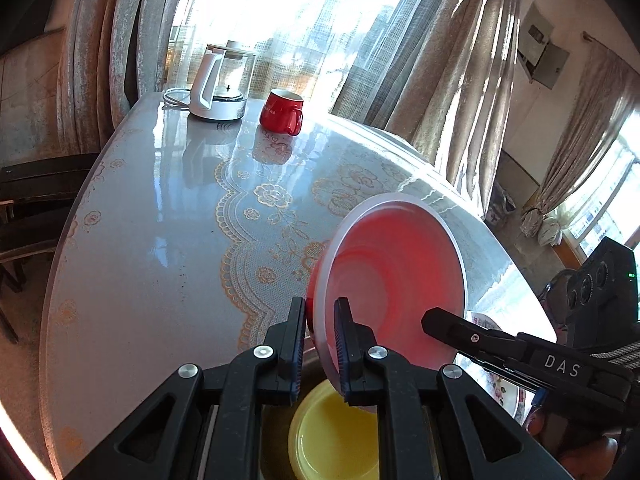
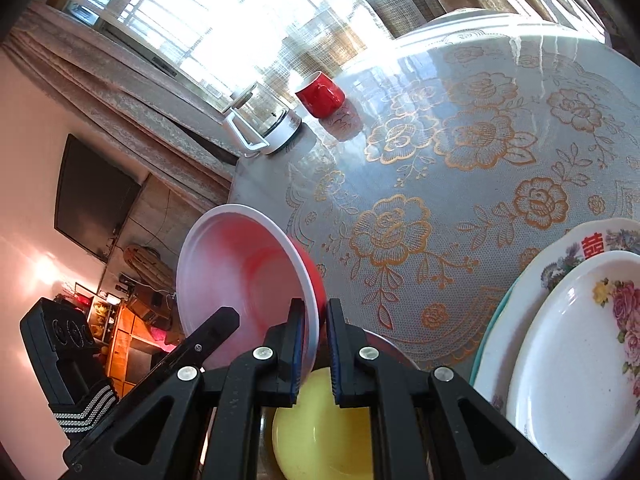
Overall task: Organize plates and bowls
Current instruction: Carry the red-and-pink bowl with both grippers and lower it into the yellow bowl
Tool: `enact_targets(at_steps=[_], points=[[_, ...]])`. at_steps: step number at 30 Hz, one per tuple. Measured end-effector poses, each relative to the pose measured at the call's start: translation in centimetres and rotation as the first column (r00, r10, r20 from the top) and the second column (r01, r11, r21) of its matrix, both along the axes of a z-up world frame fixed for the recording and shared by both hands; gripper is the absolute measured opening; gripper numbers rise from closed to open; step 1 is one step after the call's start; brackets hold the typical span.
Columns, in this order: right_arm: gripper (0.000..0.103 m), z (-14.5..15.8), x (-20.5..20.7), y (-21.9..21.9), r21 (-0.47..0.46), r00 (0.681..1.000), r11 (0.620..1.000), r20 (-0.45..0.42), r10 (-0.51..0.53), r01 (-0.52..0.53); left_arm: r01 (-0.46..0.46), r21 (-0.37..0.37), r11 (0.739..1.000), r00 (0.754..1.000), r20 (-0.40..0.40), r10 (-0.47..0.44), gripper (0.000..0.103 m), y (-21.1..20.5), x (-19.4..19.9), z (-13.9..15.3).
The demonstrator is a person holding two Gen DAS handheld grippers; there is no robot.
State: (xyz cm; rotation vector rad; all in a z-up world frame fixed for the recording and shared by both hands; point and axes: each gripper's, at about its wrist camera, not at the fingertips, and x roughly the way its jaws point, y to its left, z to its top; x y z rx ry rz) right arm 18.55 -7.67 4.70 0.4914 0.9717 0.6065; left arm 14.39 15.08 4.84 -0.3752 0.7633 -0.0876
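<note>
A red bowl (image 1: pixel 396 276) with a pale inside is held tilted above a yellow bowl (image 1: pixel 340 436). My left gripper (image 1: pixel 320 344) is shut on its rim at one side. My right gripper (image 2: pixel 316 344) is shut on the rim at the opposite side; it also shows in the left wrist view (image 1: pixel 472 332). The red bowl (image 2: pixel 248 280) and the yellow bowl (image 2: pixel 324 428) show in the right wrist view too. The yellow bowl sits in a metal bowl (image 2: pixel 388 348). Flowered plates (image 2: pixel 576 352) are stacked at the right.
A round table (image 1: pixel 160 240) with a lace-patterned cover carries a glass kettle (image 1: pixel 220 84) and a red mug (image 1: pixel 282 112) at its far side. Curtains and windows stand behind. Dark chairs (image 1: pixel 36 208) stand to the left of the table.
</note>
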Motion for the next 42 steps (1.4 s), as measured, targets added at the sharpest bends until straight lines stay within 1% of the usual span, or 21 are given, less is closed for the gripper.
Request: enact_targets(at_steps=[10, 19, 27, 31, 34, 42], points=[[0.011, -1.2, -2.4, -1.8, 0.028, 0.999, 0.999, -0.035, -0.02, 0.021, 0.045, 0.005, 0.999, 0.999, -0.021, -0.045, 0.014, -1.7, -2.5, -0.6], [0.012, -2.0, -3.9, -2.4, 0.025, 0.998, 1.0, -0.068, -0.008, 0.009, 0.075, 0.0, 0.997, 0.995, -0.072, -0.075, 0.014, -2.2, -4.3, -2.0], [0.013, -3.4, -4.3, -2.2, 0.023, 0.993, 1.0, -0.12, 0.011, -0.008, 0.082, -0.002, 0.997, 0.989, -0.123, -0.082, 0.014, -2.1, -5.1, -3.4], [0.014, -4.1, -4.4, -2.1, 0.014, 0.989, 1.0, -0.147, 0.02, -0.018, 0.078, 0.018, 0.997, 0.987, -0.14, -0.075, 0.014, -2.0, -5.1, -3.7], [0.019, -4.4, -4.4, -2.2, 0.009, 0.987, 1.0, -0.157, 0.02, -0.019, 0.078, 0.025, 0.997, 0.986, -0.153, -0.074, 0.014, -1.9, -5.1, -4.0], [0.019, -3.9, -4.7, -1.9, -0.032, 0.992, 0.999, -0.122, 0.039, -0.043, 0.078, 0.057, 0.995, 0.987, -0.149, -0.069, 0.014, -2.0, -4.9, -4.2]])
